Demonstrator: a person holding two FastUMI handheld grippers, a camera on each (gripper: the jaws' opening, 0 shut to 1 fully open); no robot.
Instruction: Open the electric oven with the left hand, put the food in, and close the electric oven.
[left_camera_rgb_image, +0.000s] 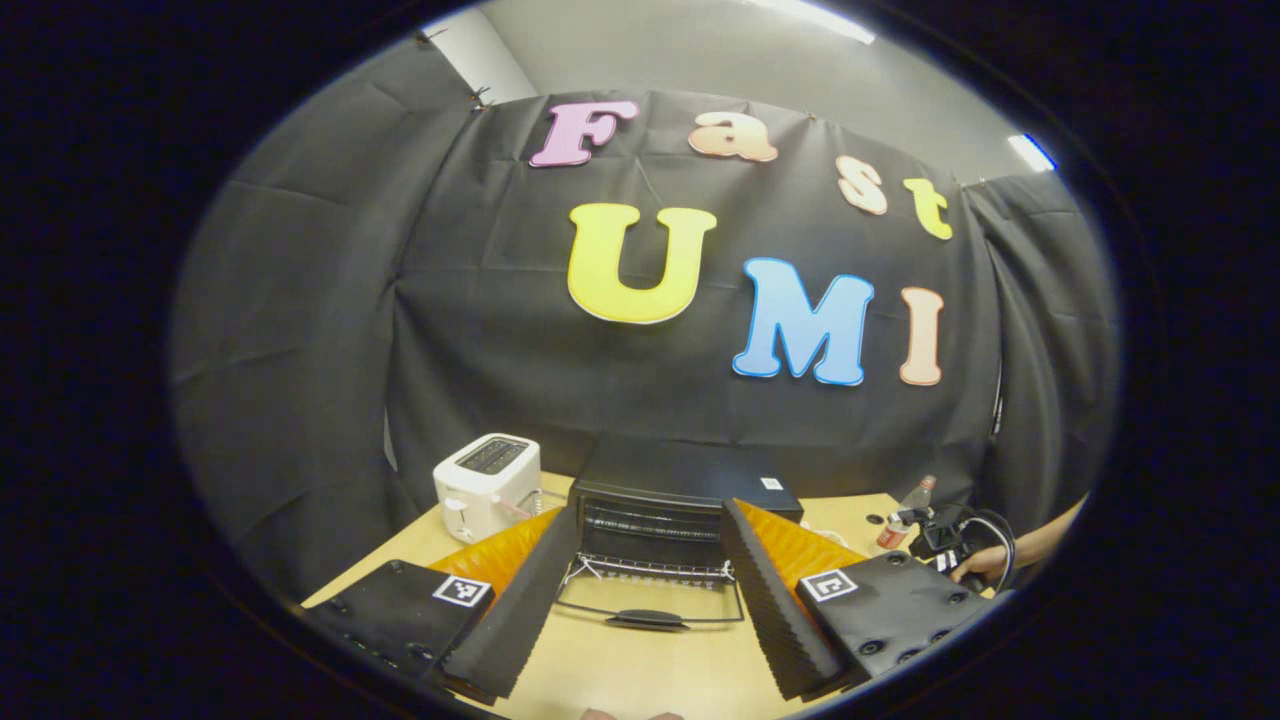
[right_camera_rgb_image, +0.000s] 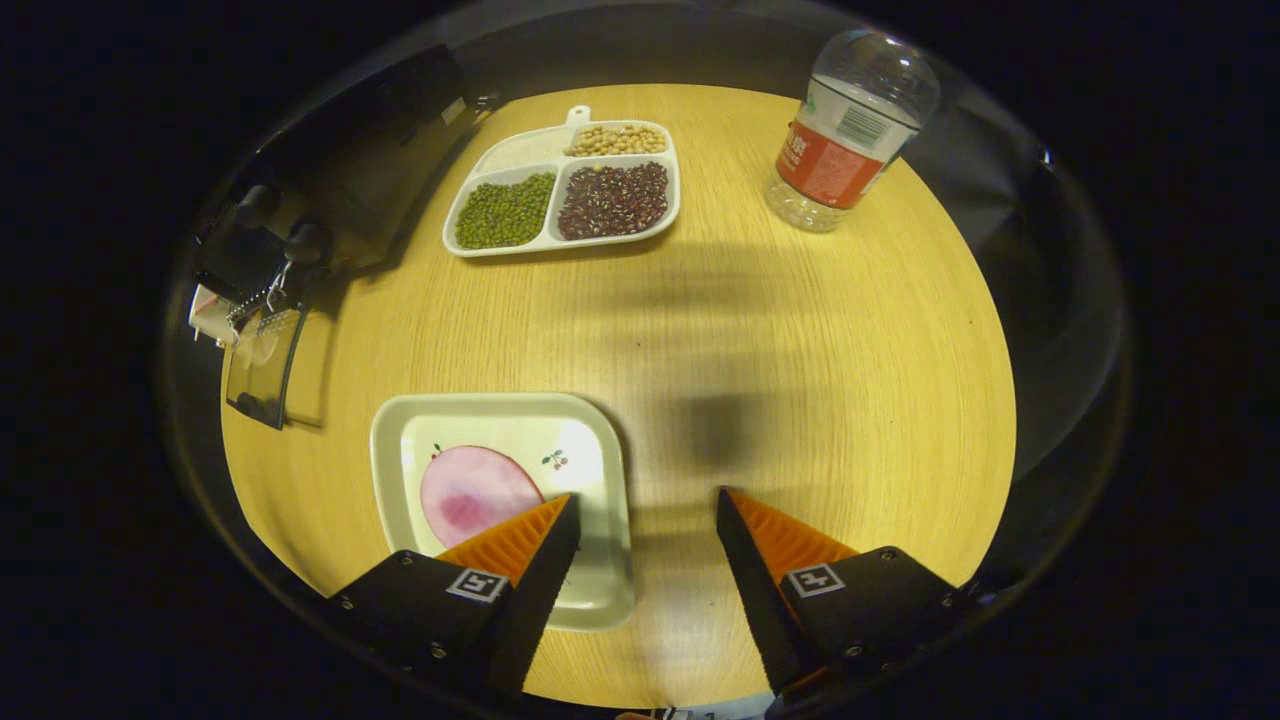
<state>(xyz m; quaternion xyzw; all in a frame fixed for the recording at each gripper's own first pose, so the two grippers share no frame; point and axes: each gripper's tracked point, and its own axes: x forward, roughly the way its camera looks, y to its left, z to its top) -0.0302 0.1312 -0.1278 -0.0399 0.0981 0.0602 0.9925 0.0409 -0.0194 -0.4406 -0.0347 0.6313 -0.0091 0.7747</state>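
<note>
1. In the left gripper view, the left gripper (left_camera_rgb_image: 648, 560) hangs above the light wooden desk (left_camera_rgb_image: 640, 670) with its jaws spread wide and nothing between them.
2. Just beyond them stands the black electric oven (left_camera_rgb_image: 660, 520), its glass door (left_camera_rgb_image: 650, 600) folded down flat toward the camera and the wire rack showing inside.
3. A white two-slot toaster (left_camera_rgb_image: 487, 485) stands left of the oven; far right, a hand (left_camera_rgb_image: 985, 565) holds the other gripper beside a clear plastic bottle with a red label (left_camera_rgb_image: 905, 510).
4. In the right gripper view, the right gripper (right_camera_rgb_image: 645, 530) is wide open and empty over the desk.
5. Its left finger overlaps a pale square plate (right_camera_rgb_image: 505, 500) carrying a round pink slice of food (right_camera_rgb_image: 475, 495).
6. Farther off lie a white divided tray of beans (right_camera_rgb_image: 565, 190) and the bottle.
</note>
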